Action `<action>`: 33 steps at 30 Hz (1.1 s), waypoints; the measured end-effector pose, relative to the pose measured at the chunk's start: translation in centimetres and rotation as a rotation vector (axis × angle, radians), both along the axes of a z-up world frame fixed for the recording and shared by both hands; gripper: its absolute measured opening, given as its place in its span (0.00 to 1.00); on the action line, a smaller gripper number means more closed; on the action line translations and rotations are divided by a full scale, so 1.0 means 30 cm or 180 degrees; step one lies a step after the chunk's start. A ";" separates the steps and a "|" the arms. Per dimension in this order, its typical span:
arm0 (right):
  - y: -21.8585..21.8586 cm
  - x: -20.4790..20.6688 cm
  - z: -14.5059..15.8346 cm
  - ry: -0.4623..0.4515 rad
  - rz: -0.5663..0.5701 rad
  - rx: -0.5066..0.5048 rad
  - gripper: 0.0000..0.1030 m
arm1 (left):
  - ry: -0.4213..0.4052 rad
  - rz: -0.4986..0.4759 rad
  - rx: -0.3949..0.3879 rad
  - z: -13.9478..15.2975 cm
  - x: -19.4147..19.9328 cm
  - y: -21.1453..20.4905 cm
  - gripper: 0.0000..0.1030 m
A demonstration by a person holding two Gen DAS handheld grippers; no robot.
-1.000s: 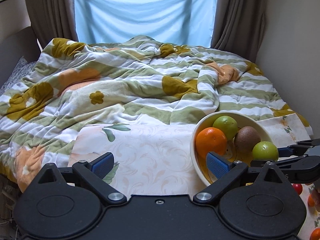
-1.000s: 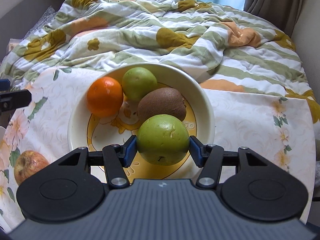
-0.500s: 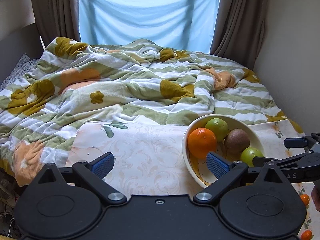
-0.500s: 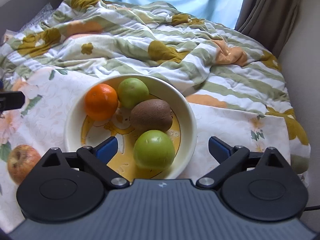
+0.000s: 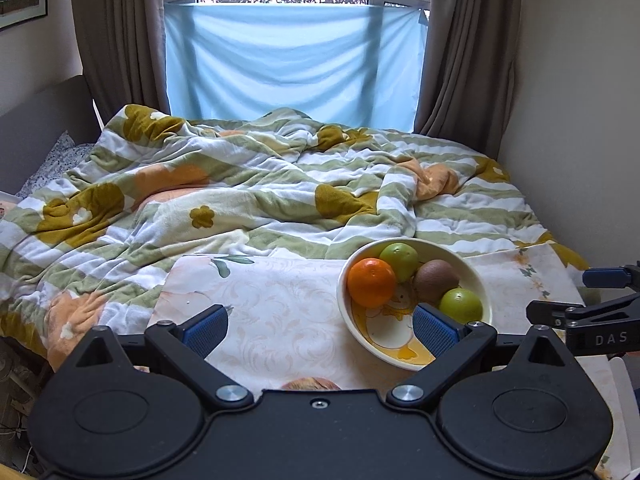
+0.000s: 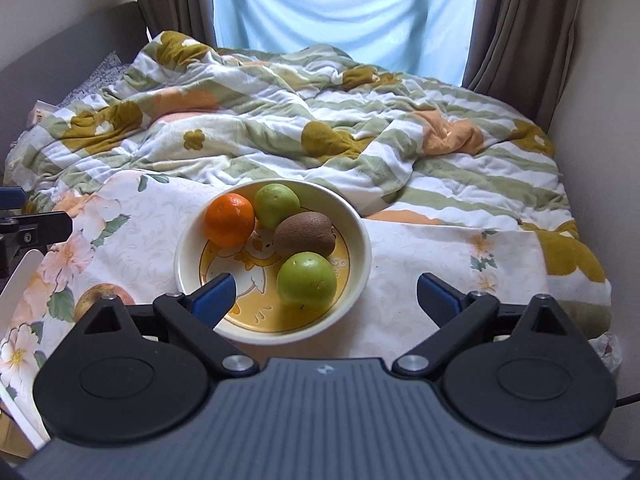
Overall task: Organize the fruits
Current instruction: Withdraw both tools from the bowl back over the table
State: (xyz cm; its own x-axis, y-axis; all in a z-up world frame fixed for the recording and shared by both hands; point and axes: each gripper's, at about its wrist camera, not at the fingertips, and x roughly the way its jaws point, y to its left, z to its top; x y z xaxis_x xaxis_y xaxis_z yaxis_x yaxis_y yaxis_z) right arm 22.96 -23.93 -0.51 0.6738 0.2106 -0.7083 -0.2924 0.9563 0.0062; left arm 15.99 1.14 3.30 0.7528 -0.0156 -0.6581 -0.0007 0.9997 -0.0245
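A cream bowl (image 6: 360, 236) with a yellow inside stands on a floral cloth (image 6: 420, 264). It holds an orange (image 6: 229, 220), a far green fruit (image 6: 277, 205), a kiwi (image 6: 305, 233) and a near green apple (image 6: 306, 278). My right gripper (image 6: 325, 296) is open and empty, raised just in front of the bowl. My left gripper (image 5: 320, 328) is open and empty, left of the bowl (image 5: 478, 280). A reddish apple (image 6: 100, 294) lies on the cloth left of the bowl; its top shows in the left wrist view (image 5: 310, 383).
A rumpled striped flowered blanket (image 5: 248, 200) covers the bed behind the cloth. A wall (image 5: 580, 120) runs along the right side. Curtains (image 5: 120, 40) and a blue sheet (image 5: 292, 60) hang at the window. The right gripper also shows in the left wrist view (image 5: 592, 300).
My right gripper opened and let go of the green apple, which now rests in the bowl. Both grippers pulled back and up from the bowl.
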 end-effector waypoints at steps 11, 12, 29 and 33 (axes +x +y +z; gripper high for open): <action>-0.184 -0.257 0.116 -0.0230 -0.0140 0.0080 1.00 | -0.0280 0.0077 0.0013 0.076 -0.200 -0.102 0.98; -0.199 -0.279 0.123 -0.0244 -0.0150 0.0093 1.00 | -0.0282 0.0067 0.0008 0.078 -0.214 -0.114 0.98; -0.398 -0.540 -0.007 0.0017 -0.0388 0.0065 1.00 | 0.0139 -0.0371 0.0104 -0.078 -0.296 -0.329 0.98; -0.422 -0.560 -0.055 0.0138 -0.0508 0.0128 1.00 | 0.0332 -0.0500 0.0032 -0.158 -0.263 -0.353 0.98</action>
State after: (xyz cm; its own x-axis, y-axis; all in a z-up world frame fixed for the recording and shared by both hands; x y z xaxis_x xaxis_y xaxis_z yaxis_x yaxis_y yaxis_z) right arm 6.16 -36.59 -2.15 0.6700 0.1322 -0.7305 -0.1355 0.9893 0.0548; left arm 8.11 -9.46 -1.45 0.6693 -0.1208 -0.7331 0.1535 0.9879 -0.0226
